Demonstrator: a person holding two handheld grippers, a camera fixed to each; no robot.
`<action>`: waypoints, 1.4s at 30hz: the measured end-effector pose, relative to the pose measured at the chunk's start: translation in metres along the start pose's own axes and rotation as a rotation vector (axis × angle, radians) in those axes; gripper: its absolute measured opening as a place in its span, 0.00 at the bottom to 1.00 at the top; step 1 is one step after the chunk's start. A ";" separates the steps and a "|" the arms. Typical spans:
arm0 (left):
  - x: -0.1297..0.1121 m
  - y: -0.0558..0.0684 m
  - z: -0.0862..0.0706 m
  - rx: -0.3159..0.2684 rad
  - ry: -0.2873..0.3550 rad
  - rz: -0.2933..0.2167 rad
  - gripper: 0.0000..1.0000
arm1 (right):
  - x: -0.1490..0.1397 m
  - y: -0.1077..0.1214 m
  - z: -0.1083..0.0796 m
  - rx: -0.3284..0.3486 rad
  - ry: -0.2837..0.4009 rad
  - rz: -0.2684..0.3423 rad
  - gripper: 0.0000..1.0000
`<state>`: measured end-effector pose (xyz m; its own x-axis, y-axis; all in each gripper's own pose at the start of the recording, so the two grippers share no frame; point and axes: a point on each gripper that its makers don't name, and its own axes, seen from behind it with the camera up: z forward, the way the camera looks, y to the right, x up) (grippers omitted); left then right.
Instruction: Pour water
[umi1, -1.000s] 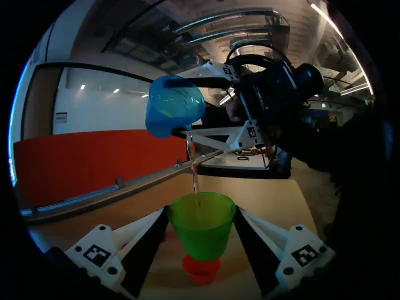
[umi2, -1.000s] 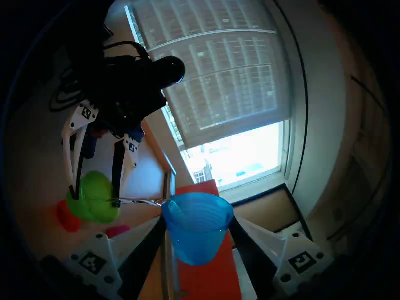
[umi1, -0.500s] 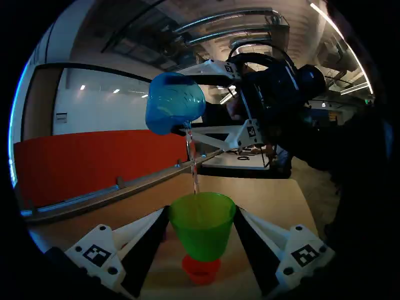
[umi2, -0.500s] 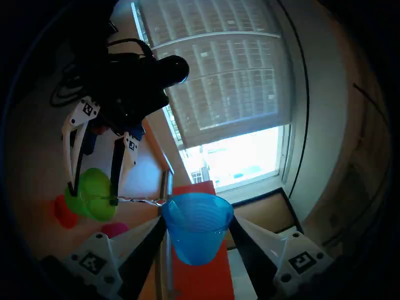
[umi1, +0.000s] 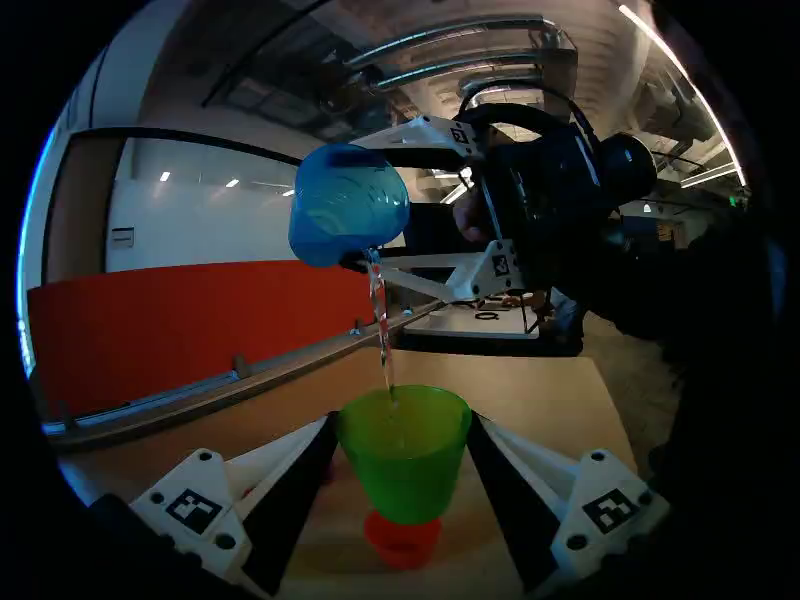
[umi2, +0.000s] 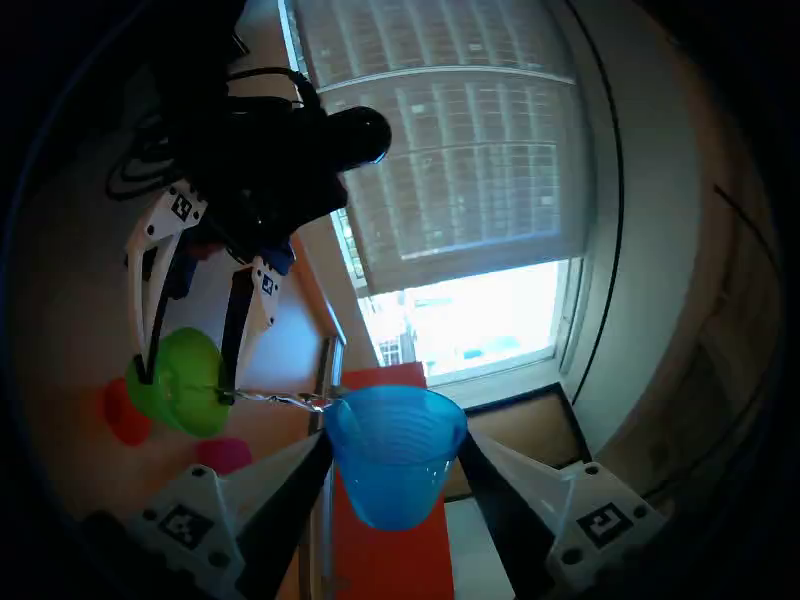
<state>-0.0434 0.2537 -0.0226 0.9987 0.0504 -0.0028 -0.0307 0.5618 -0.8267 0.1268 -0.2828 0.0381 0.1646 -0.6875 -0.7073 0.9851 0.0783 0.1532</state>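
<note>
In the left gripper view my left gripper (umi1: 403, 470) is shut on a green cup (umi1: 403, 450), held upright above the wooden table (umi1: 540, 395). Above it the right gripper (umi1: 400, 215) holds a blue cup (umi1: 345, 205) tipped over, and a thin stream of water (umi1: 381, 330) falls from its rim into the green cup. In the right gripper view my right gripper (umi2: 393, 470) is shut on the blue cup (umi2: 393, 465); the water (umi2: 270, 398) runs toward the green cup (umi2: 180, 385), which sits between the left gripper's fingers (umi2: 245, 320).
A red cup (umi1: 402, 540) sits on the table just under the green cup, also seen as the red cup (umi2: 122, 412) beside a pink cup (umi2: 222, 453). An orange partition (umi1: 190, 320) with a metal rail runs along the table's far edge. A window with blinds (umi2: 470, 170) lies beyond.
The blue cup has tipped slightly further and shifted a little; water keeps streaming into the green cup. The left gripper holds still.
</note>
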 end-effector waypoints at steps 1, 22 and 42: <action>0.000 0.000 0.000 0.000 0.000 0.000 0.90 | 0.000 0.000 0.000 0.000 0.000 -0.003 0.90; 0.002 0.001 0.001 0.003 0.002 0.001 0.90 | 0.004 0.003 -0.004 -0.009 -0.003 -0.065 0.90; 0.002 0.000 0.002 0.006 -0.002 -0.001 0.90 | 0.006 0.001 -0.005 -0.002 -0.008 -0.133 0.90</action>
<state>-0.0411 0.2552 -0.0215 0.9987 0.0512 -0.0009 -0.0298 0.5667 -0.8234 0.1286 -0.2835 0.0305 0.0322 -0.6979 -0.7155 0.9983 -0.0127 0.0574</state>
